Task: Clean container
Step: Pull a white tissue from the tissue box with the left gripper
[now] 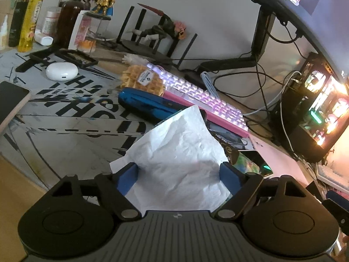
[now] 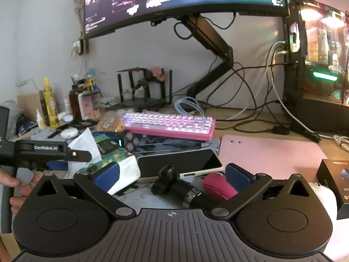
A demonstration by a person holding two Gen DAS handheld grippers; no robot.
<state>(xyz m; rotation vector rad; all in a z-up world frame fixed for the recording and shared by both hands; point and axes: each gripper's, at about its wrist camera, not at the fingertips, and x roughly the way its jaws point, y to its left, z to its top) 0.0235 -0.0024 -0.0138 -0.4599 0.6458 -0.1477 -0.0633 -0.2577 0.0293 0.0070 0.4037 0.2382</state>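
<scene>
In the left wrist view my left gripper (image 1: 178,170) stands wide open around a white tissue (image 1: 176,152) that sticks up from a green printed tissue pack (image 1: 246,161). The fingers (image 1: 127,178) flank the tissue without pinching it. In the right wrist view my right gripper (image 2: 172,174) is open and empty above the cluttered desk, over a black cylindrical tool (image 2: 178,187). The tissue pack (image 2: 113,159) lies at its left finger, and the left gripper (image 2: 52,150) reaches the tissue (image 2: 85,144) from the left. I cannot tell which object is the container.
A pink keyboard (image 2: 170,124), a phone (image 2: 178,163), a pink mouse (image 2: 218,185) and a pink mouse pad (image 2: 270,152) lie on the desk. A blue case (image 1: 141,104), a waffle pack (image 1: 141,80), a white earbud case (image 1: 61,71), bottles (image 1: 30,15) and figurines crowd the left. A monitor hangs above, a lit PC case stands right.
</scene>
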